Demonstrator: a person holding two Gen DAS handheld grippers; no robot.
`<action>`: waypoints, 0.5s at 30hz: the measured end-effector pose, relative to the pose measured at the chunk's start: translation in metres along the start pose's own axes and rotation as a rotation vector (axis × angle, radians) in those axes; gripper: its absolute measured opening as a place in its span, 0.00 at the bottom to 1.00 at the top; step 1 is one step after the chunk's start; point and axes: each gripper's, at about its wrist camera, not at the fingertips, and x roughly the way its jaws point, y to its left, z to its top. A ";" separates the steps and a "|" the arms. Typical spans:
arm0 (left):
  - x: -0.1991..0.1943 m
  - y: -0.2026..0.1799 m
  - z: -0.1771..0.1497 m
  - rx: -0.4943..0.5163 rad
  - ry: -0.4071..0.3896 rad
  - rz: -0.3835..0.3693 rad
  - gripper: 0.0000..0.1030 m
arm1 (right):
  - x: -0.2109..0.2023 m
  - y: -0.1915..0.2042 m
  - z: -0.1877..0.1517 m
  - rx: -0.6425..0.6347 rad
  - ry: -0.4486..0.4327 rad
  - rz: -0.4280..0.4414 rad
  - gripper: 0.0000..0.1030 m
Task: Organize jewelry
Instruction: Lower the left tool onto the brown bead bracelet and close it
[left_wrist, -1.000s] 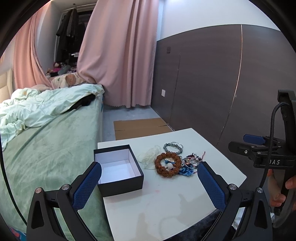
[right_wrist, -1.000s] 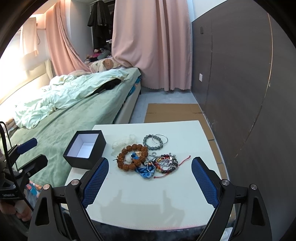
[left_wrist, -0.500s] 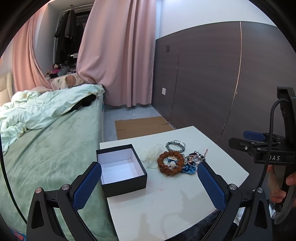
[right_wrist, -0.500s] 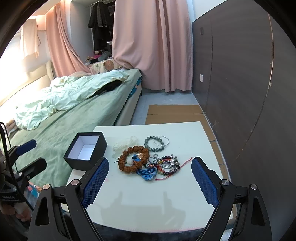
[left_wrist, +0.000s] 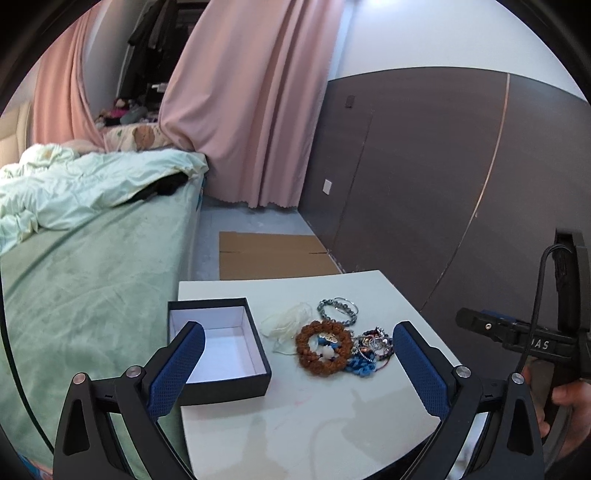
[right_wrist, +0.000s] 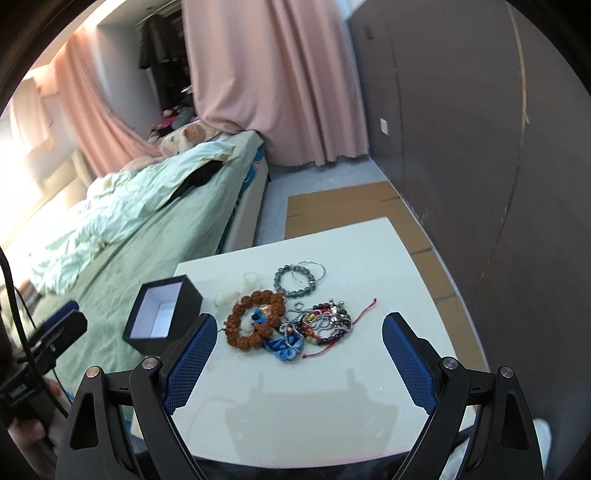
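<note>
Both tools are shown released and empty above the near edge of the white worktop (right_wrist: 369, 406). The left hand-held gripper (left_wrist: 295, 373) is held with its blue pads spread wide, the left pad overlapping the near wall of the open black box (left_wrist: 218, 350) in the left wrist view; contact cannot be told. The right hand-held gripper (right_wrist: 299, 362) is likewise spread, its opening framing the jewelry pile (right_wrist: 291, 317). The pile lies just beside the box, on its right. A brown bead bracelet (right_wrist: 255, 319) is seen touching a blue knotted cord (right_wrist: 284, 345), with multicoloured bead strands (right_wrist: 328, 325) and a red string (right_wrist: 364, 310) tangled alongside; a grey bead bracelet (right_wrist: 293, 282) and a thin silver hoop (right_wrist: 312, 271) lie beyond. No piece is yet in the box. Snagging is judged the main risk: because the strands are interlaced, one lifted piece may drag its neighbours off the worktop. The light box may also be pushed toward the bed (left_wrist: 92, 280) by the left pad.
</note>
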 end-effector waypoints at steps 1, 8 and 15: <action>0.003 -0.001 0.000 -0.002 0.006 0.000 0.94 | 0.002 -0.004 0.001 0.020 0.004 0.002 0.88; 0.034 -0.013 -0.007 0.021 0.081 -0.021 0.75 | 0.020 -0.031 0.004 0.174 0.041 0.012 0.88; 0.065 -0.033 -0.018 0.060 0.162 -0.061 0.57 | 0.041 -0.057 0.005 0.324 0.089 0.090 0.67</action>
